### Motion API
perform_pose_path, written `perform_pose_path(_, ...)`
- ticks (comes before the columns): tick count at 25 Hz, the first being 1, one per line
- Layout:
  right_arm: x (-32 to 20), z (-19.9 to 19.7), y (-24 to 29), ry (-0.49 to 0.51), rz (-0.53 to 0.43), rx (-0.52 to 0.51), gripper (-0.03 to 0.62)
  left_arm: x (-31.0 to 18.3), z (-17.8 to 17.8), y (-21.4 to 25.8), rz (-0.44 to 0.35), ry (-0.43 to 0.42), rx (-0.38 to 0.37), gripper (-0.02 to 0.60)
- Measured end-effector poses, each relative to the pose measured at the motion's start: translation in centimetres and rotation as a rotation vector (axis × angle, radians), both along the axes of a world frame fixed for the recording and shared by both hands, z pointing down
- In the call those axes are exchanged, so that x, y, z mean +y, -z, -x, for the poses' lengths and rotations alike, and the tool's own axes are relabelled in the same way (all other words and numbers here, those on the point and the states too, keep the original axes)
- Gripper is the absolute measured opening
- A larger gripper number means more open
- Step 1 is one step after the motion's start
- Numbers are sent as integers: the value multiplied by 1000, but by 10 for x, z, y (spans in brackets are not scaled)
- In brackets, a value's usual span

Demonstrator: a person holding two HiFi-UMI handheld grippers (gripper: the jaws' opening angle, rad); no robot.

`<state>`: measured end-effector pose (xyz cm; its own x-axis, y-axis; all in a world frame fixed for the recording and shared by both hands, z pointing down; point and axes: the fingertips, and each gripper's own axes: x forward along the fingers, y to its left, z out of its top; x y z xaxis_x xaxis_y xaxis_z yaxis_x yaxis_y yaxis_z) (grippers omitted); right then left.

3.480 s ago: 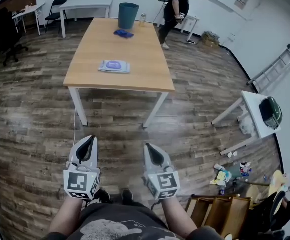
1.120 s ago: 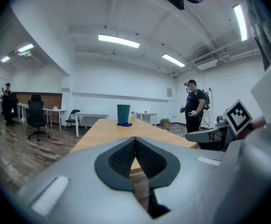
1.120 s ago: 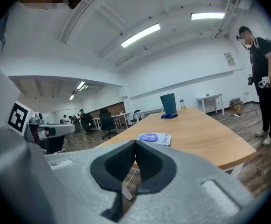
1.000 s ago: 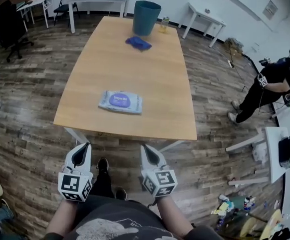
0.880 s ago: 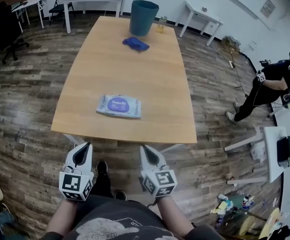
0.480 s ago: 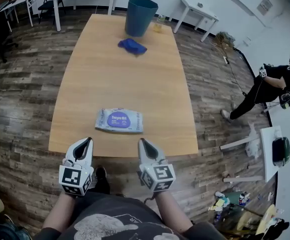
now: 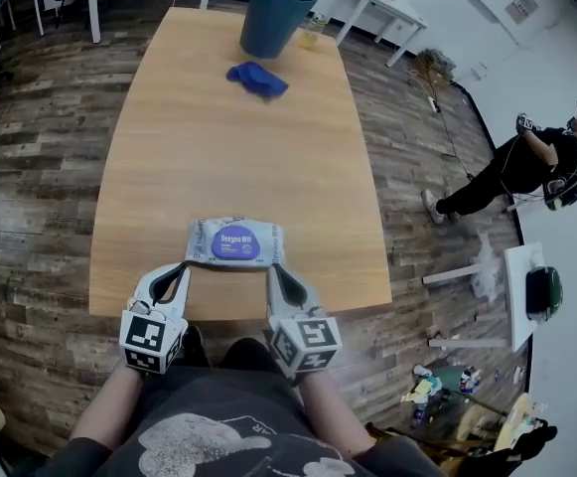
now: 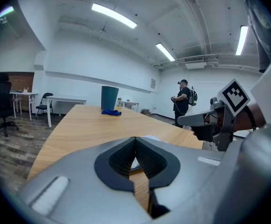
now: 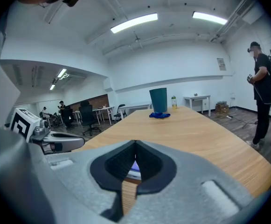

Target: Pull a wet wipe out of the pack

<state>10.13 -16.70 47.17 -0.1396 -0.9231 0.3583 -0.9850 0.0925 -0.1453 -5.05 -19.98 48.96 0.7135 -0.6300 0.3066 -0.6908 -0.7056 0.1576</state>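
A flat wet wipe pack (image 7: 234, 243) with a purple oval label lies near the front edge of the wooden table (image 7: 268, 147). My left gripper (image 7: 181, 270) hovers just short of the pack's left end, jaws shut and empty. The right gripper (image 7: 273, 270) sits at the pack's right front corner, likewise shut with nothing in it. In the left gripper view the pack (image 8: 150, 137) peeks over the closed jaws (image 8: 135, 139). Through the notch of the right gripper (image 9: 135, 143) a sliver of the pack (image 9: 134, 168) shows.
A teal bin (image 7: 273, 14), a small bottle (image 7: 310, 30) and a crumpled blue cloth (image 7: 256, 78) stand at the table's far end. A person (image 7: 526, 167) stands to the right on the wood floor. More tables and chairs line the far wall.
I have come up to the table; the pack now lies right in front of both grippers, which have moved forward over the table's front edge. Both stayed shut.
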Motion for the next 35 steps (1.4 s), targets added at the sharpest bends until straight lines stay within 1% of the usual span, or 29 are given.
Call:
perform_pose_path(2,-1,0,-4,1,14,17,-9,-3,-5,-9,21,-18,-11,18)
perform_pose_path(4,-2,1,-8,21,35,29,-9,-5,-11,-24,63,-39,-30,18)
perform_pose_path(6,-4,4,-13,54,56,11,-9,-5,-18,-38,116,-59,-52,18)
perform_pose_path(8,-8,2,-17,74,69,-12,-9,-7,-28,-47,142,-70,-72,18)
perform_pose_path(11,-16,-4,-24,100,91,-15,-9,-12,-37,-57,160,-59,-100,18)
perform_pose_path(14,-30,-3,-31,152,110,-3,-9,-19,-41,-68,214,-33,-112,18)
perform_pose_path(16,-39,0,-36,194,125,-1,-9,-24,-43,-77,243,-22,-134,18)
perform_pose_path(20,-51,4,-40,263,134,-51,-9,-28,-44,-93,267,6,-185,18)
perform_pose_path(23,-57,6,-47,333,160,0,-8,-29,-44,-101,266,-2,-239,18)
perform_pose_path(25,-60,10,-52,389,177,43,-6,-30,-46,-100,255,0,-255,18)
perform_pose_path(28,-60,16,-61,479,198,116,34,-31,-43,-109,249,9,-308,18)
perform_pose_path(31,-57,24,-70,572,208,193,94,-31,-44,-115,261,7,-353,18)
perform_pose_path(35,-53,39,-85,707,242,305,225,-31,-43,-116,278,4,-362,18)
